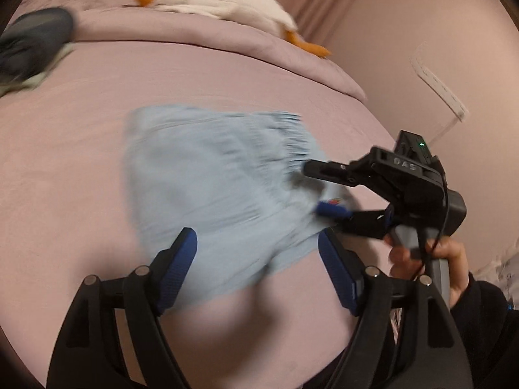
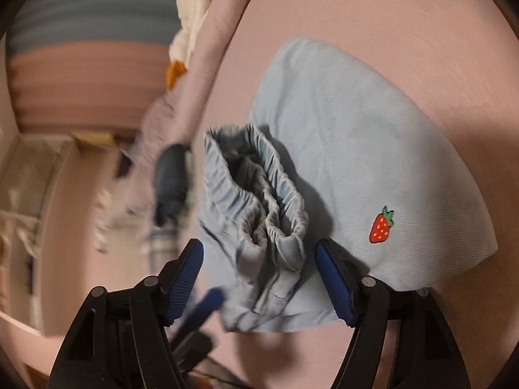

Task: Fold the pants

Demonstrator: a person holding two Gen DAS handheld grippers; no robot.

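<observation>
Light blue pants [image 1: 220, 175] lie folded on the pink bed sheet [image 1: 65, 178], blurred in the left wrist view. My left gripper [image 1: 258, 253] stands open just above their near edge, with nothing pressed between the pads. My right gripper [image 1: 312, 188] reaches in from the right at the gathered waistband. In the right wrist view the elastic waistband [image 2: 256, 188] bunches up between the wide-open fingers of my right gripper [image 2: 259, 259], and the pads stand clear of it. A red strawberry patch [image 2: 382, 225] shows on the flat cloth to the right.
A white plush goose [image 1: 211, 0] with orange beak and feet lies on the folded pink duvet [image 1: 227, 39] at the back of the bed. A dark garment [image 1: 32, 42] sits at the far left. A person's hand [image 1: 447, 259] holds the right gripper's handle; a pink wall is behind it.
</observation>
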